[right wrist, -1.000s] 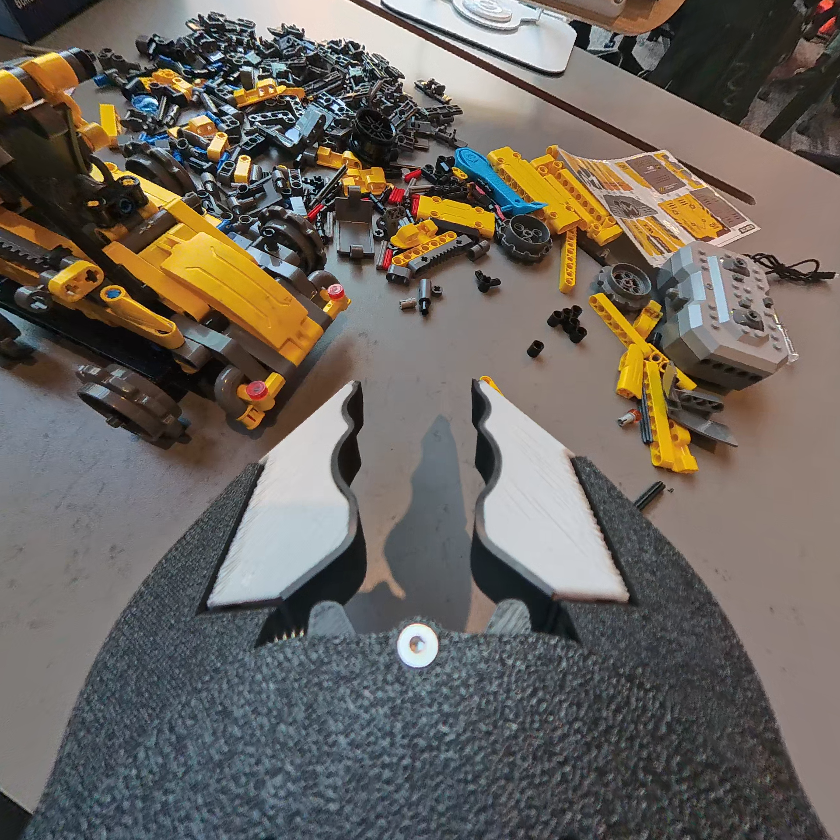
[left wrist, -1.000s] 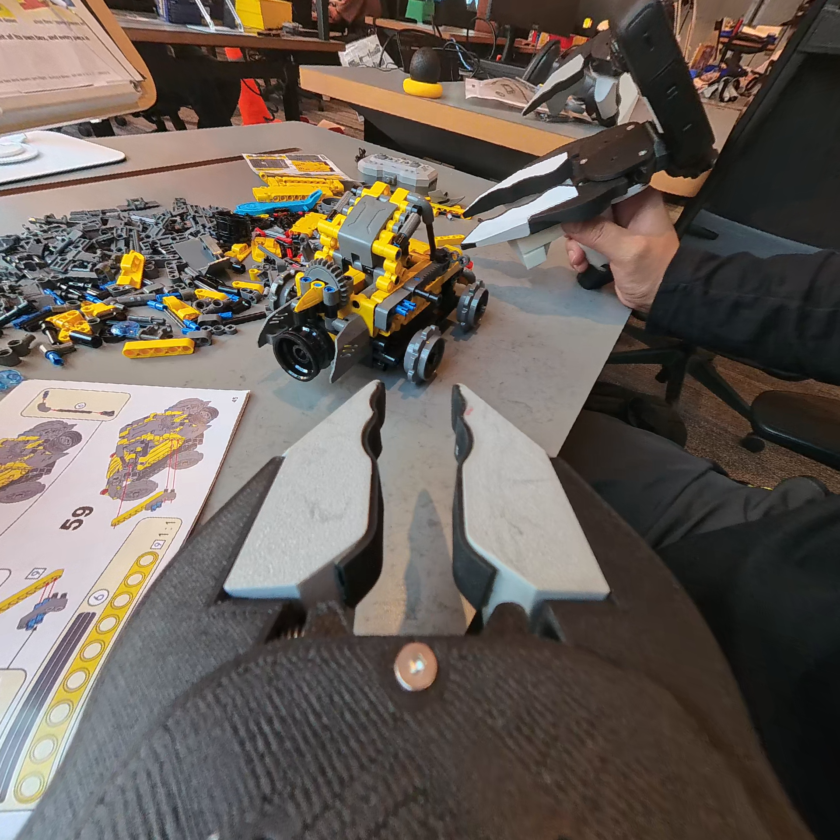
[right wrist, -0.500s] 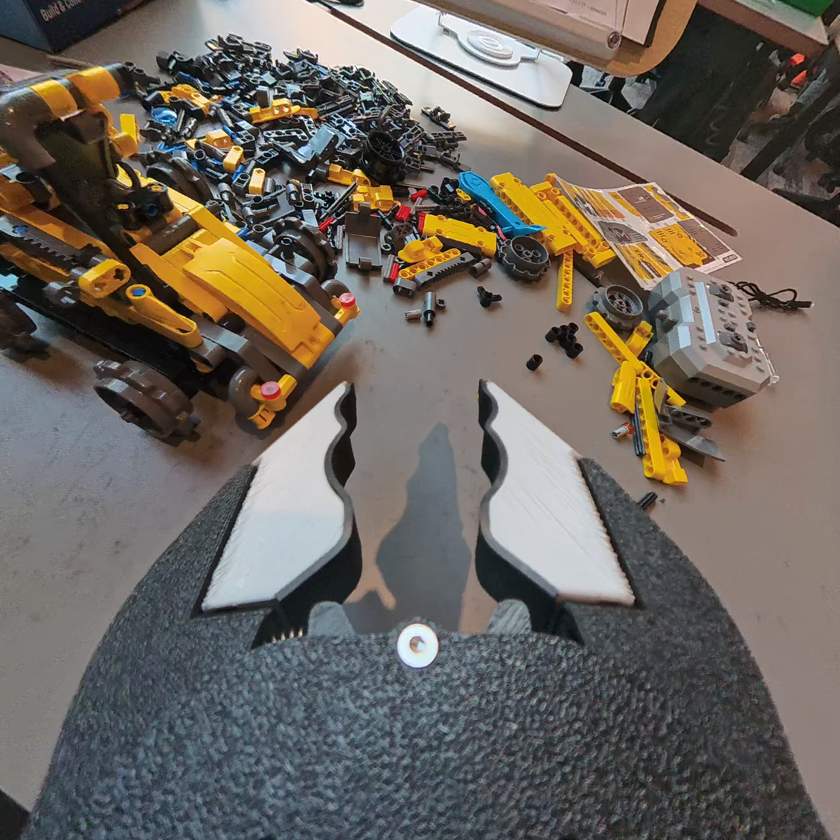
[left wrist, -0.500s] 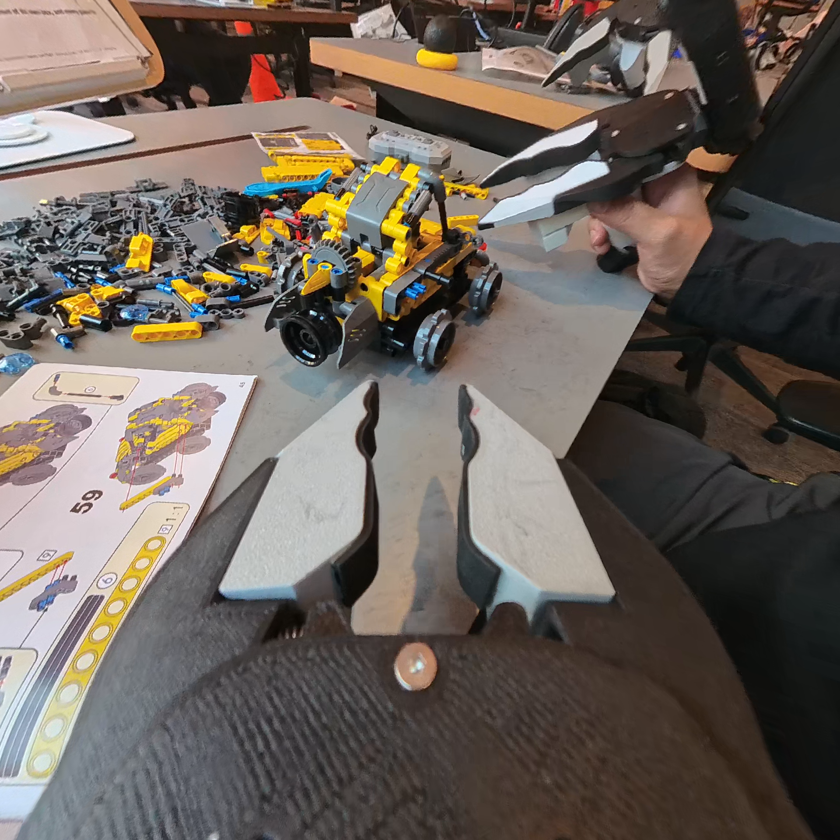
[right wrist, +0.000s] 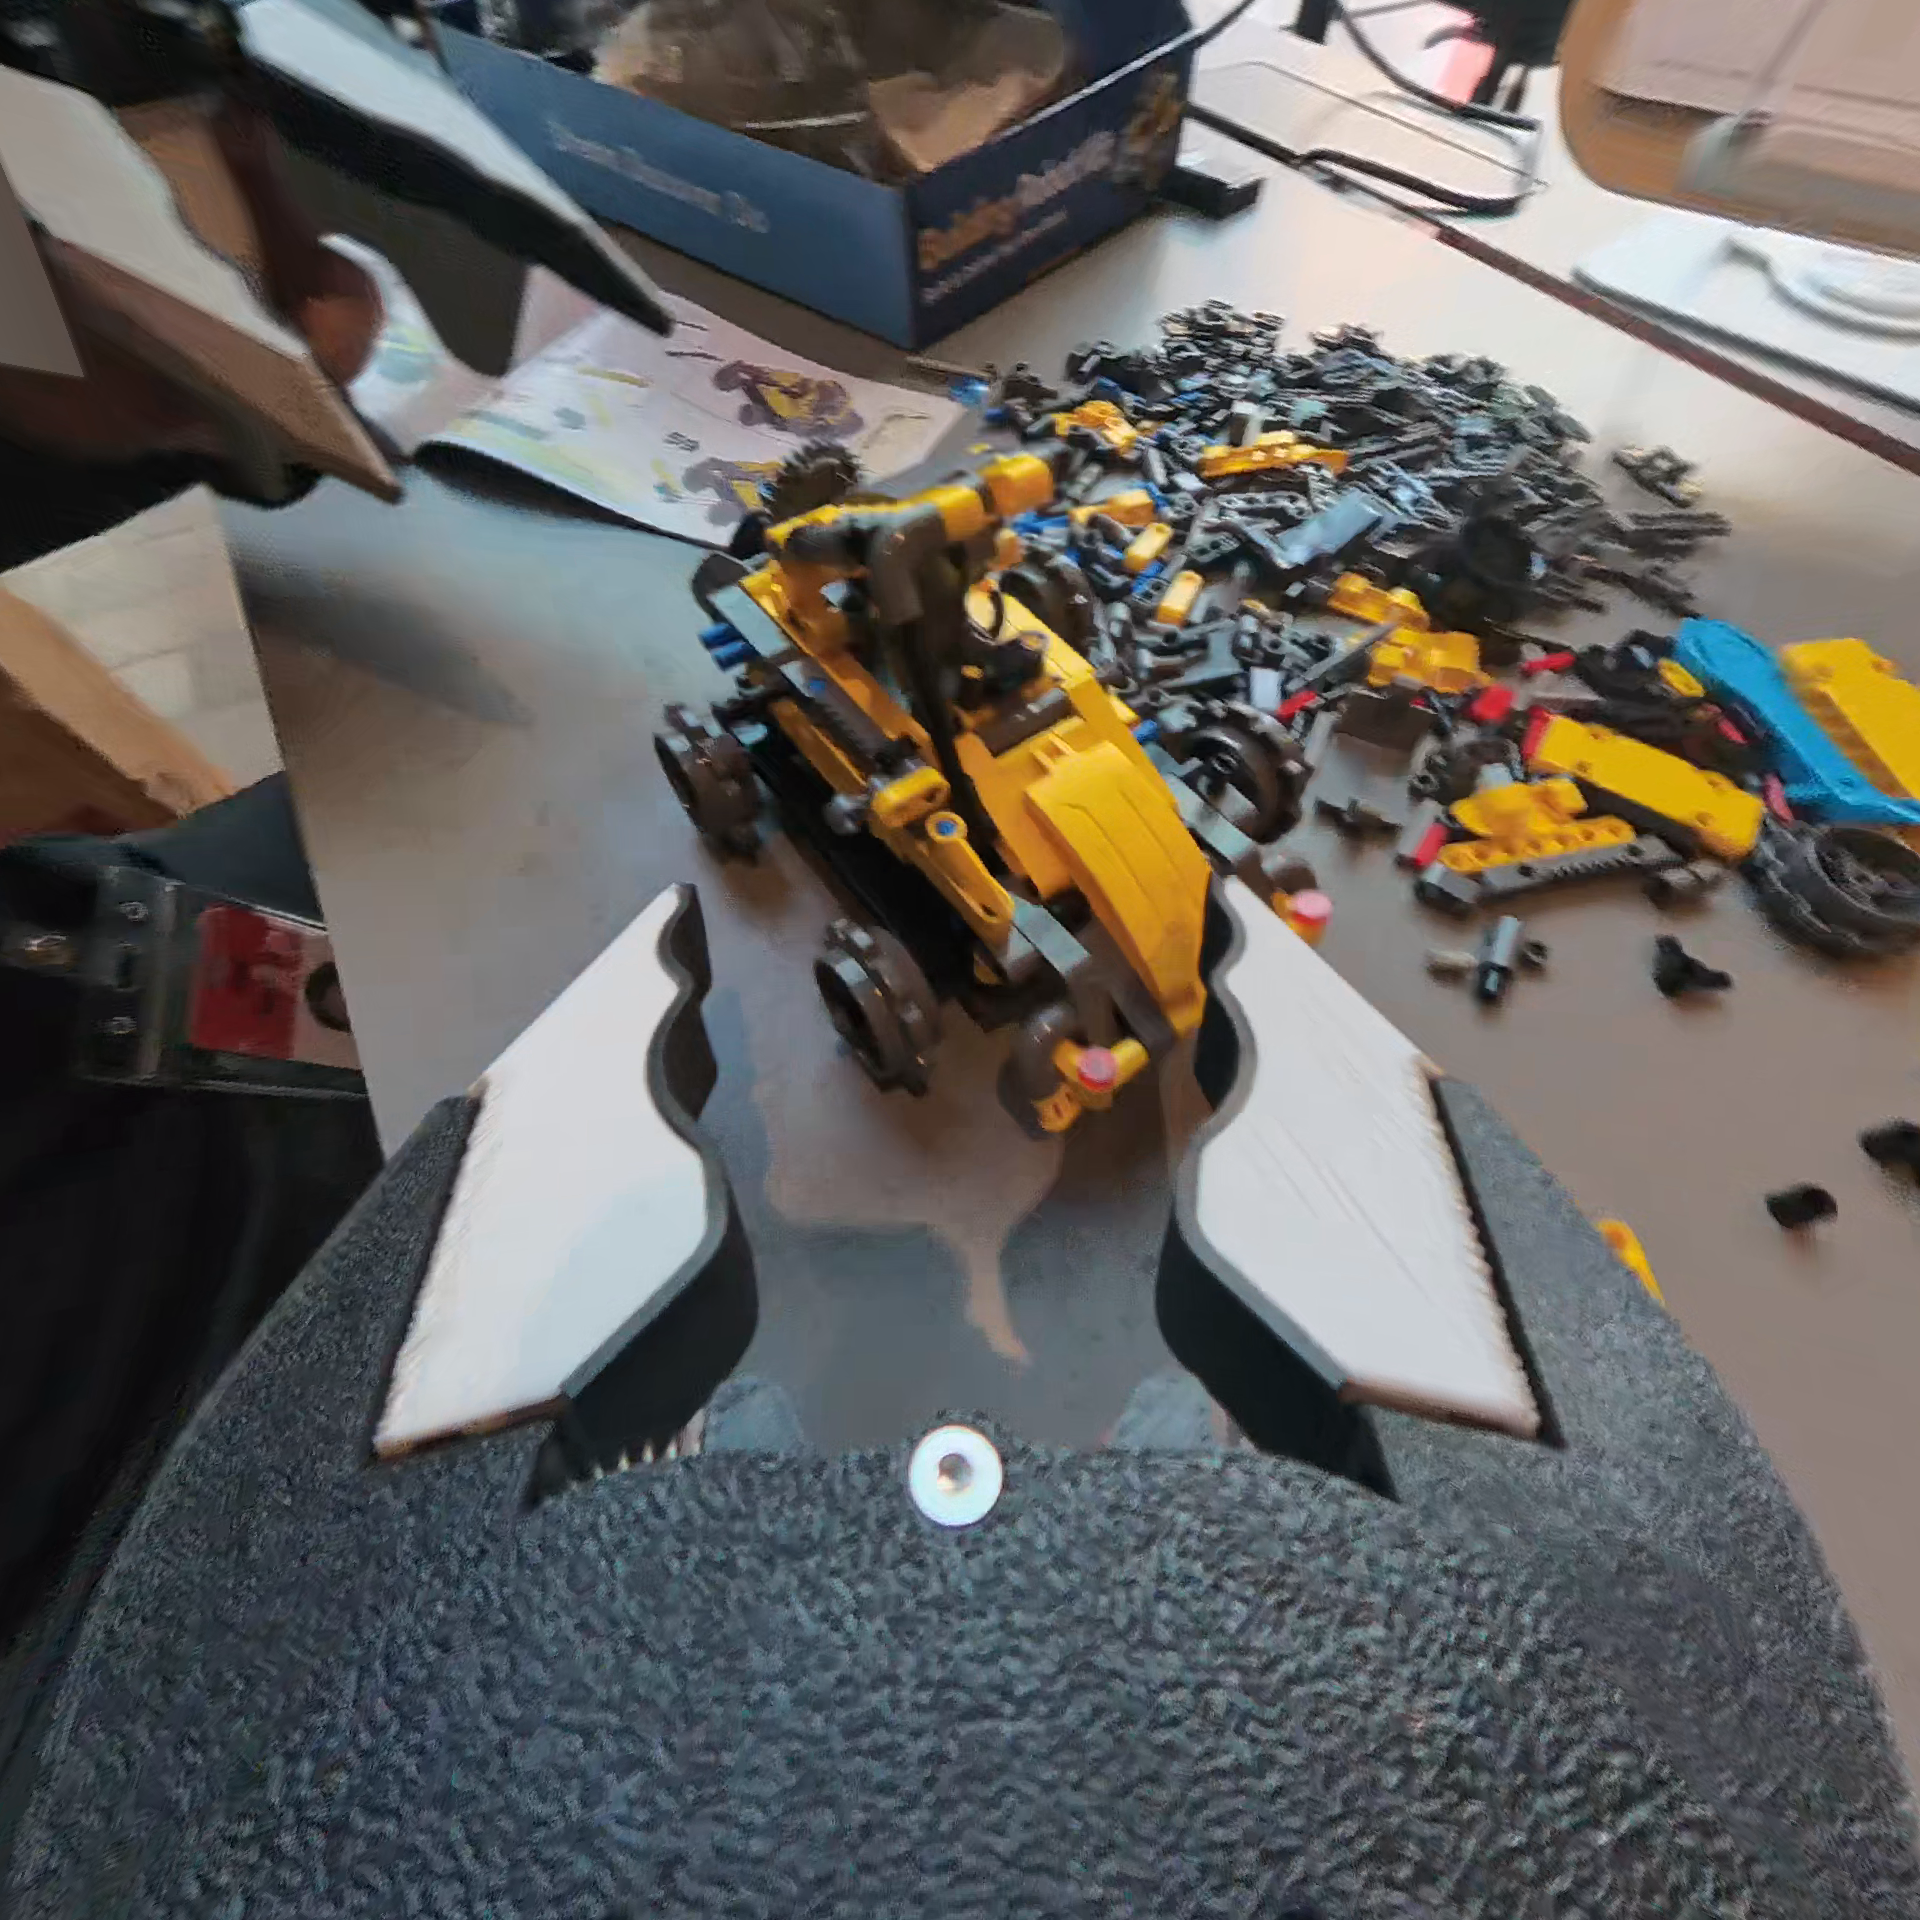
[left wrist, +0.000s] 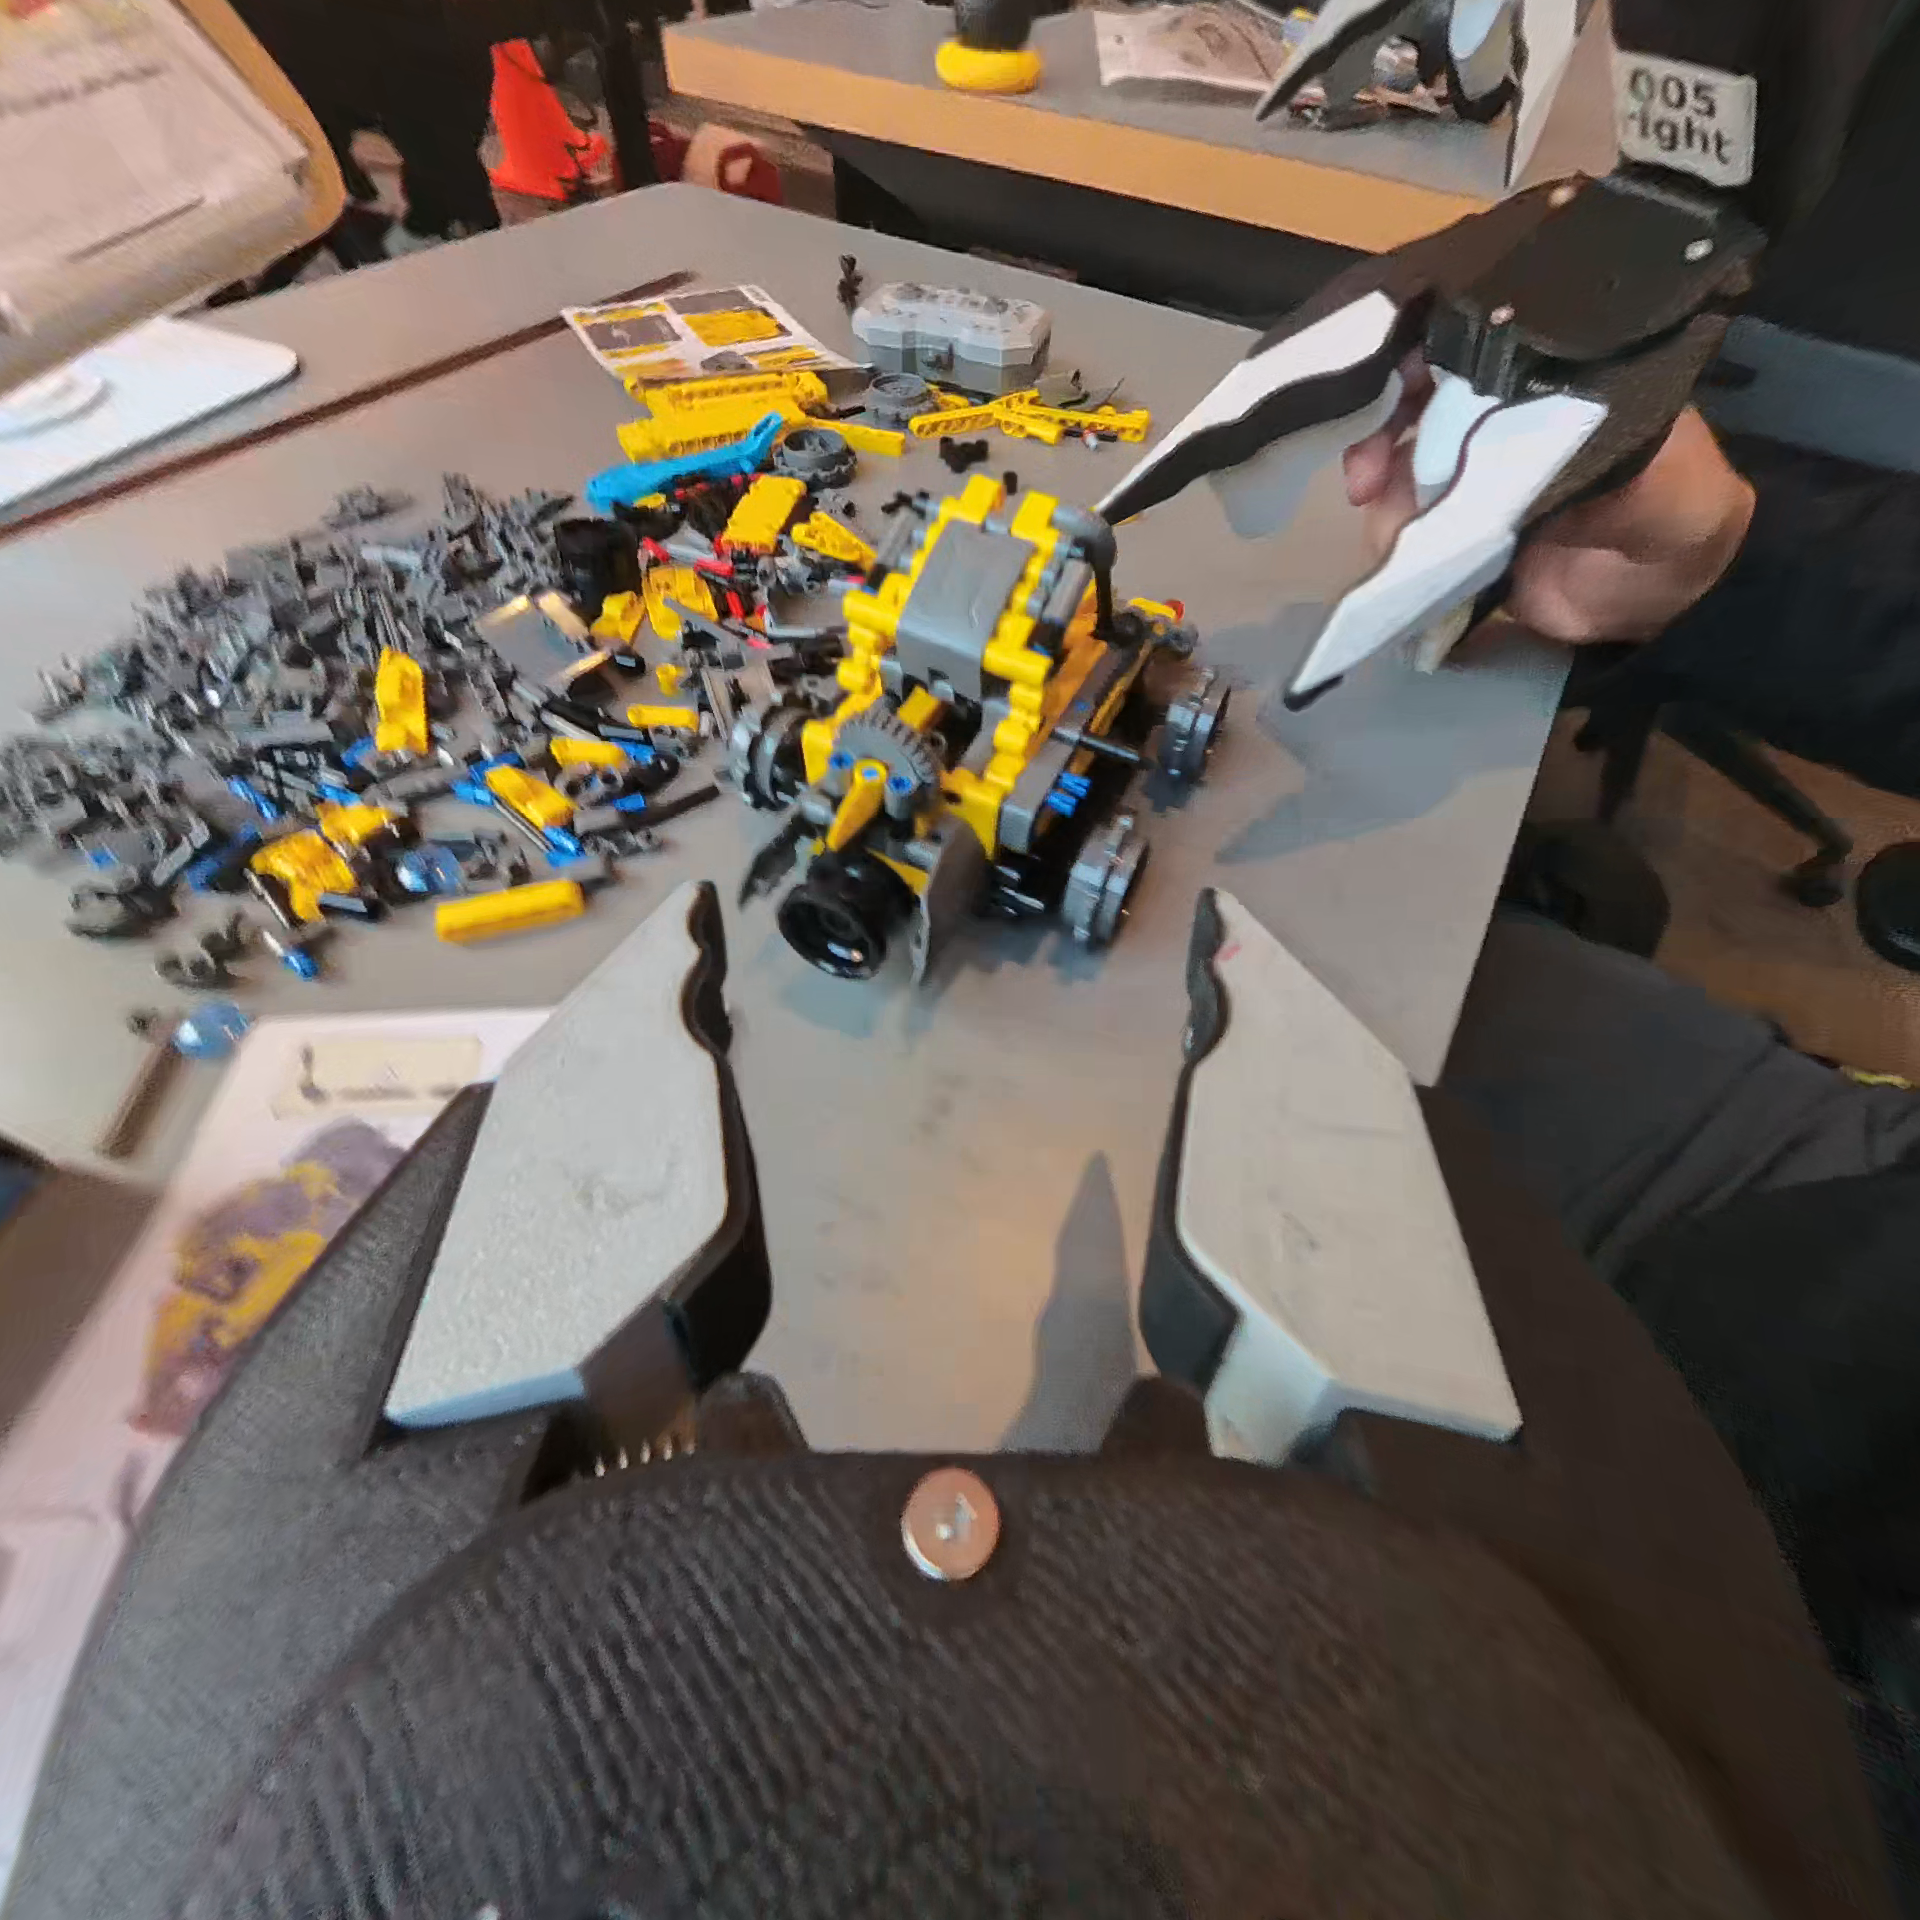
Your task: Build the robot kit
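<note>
Left hand-held gripper [left wrist: 956, 935]: fingers spread wide, holding nothing, above the grey desk [left wrist: 1351, 831]; the yellow-and-grey brick vehicle [left wrist: 966, 717] stands just beyond its tips, at 12 o'clock.

Right hand-held gripper [right wrist: 951, 940]: also wide open and empty, its right finger [right wrist: 1340, 1195] close beside the vehicle's yellow hood (contact cannot be told).

Loose brick parts [left wrist: 312, 707]: heaped at the vehicle's 9 o'clock in the left wrist view.

Instruction booklet [left wrist: 312, 1101]: flat at 7 o'clock, blurred.

Blue box [right wrist: 894, 218]: open, far desk edge.

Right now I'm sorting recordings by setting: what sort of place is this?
Probably a shared office or lab: a grey work table with a toy building-brick vehicle, more desks and an office chair base behind.
</note>
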Available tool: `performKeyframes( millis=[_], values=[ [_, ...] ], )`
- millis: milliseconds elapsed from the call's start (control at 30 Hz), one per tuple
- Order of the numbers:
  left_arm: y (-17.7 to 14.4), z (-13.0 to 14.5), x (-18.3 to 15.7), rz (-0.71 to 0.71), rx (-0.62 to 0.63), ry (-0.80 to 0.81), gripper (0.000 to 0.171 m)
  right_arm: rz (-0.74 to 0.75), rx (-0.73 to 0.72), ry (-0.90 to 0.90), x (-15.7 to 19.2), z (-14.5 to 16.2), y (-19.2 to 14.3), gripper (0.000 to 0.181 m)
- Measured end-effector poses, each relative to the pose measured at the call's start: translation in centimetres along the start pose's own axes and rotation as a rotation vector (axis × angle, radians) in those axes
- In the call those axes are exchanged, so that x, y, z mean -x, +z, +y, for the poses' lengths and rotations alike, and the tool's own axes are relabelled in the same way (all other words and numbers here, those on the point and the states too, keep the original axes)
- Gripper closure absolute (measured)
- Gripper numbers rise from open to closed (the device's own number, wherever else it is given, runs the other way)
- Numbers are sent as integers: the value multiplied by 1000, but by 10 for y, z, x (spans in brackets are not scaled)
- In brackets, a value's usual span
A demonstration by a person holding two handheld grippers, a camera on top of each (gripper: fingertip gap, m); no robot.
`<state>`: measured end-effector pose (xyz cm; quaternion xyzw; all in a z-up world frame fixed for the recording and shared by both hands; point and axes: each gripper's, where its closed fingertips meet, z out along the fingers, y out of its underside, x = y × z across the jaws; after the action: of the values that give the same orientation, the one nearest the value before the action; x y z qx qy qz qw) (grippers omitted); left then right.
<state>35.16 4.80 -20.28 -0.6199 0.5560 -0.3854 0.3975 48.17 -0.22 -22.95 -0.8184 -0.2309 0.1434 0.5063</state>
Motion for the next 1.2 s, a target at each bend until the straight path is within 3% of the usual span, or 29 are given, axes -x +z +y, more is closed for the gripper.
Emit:
performKeyframes(
  millis=[233, 433, 500, 600, 1200],
  values=[
    [50, 6, 14, 188, 208, 140, 56, -76, 146, -131, 12, -20, 34, 70],
    [74, 18, 14, 324, 281, 173, 62, -95, 241, -233, 11, -21, 51, 85],
    [78, 20, 8, 370, 280, 181, 67, -133, 250, -252, 16, -20, 54, 101],
    [80, 20, -1, 450, 265, 169, 80, -139, 266, -279, 16, -18, 57, 101],
    [79, 22, -3, 441, 221, 161, 80, -269, 321, -255, 18, -15, 61, 106]
  ],
)
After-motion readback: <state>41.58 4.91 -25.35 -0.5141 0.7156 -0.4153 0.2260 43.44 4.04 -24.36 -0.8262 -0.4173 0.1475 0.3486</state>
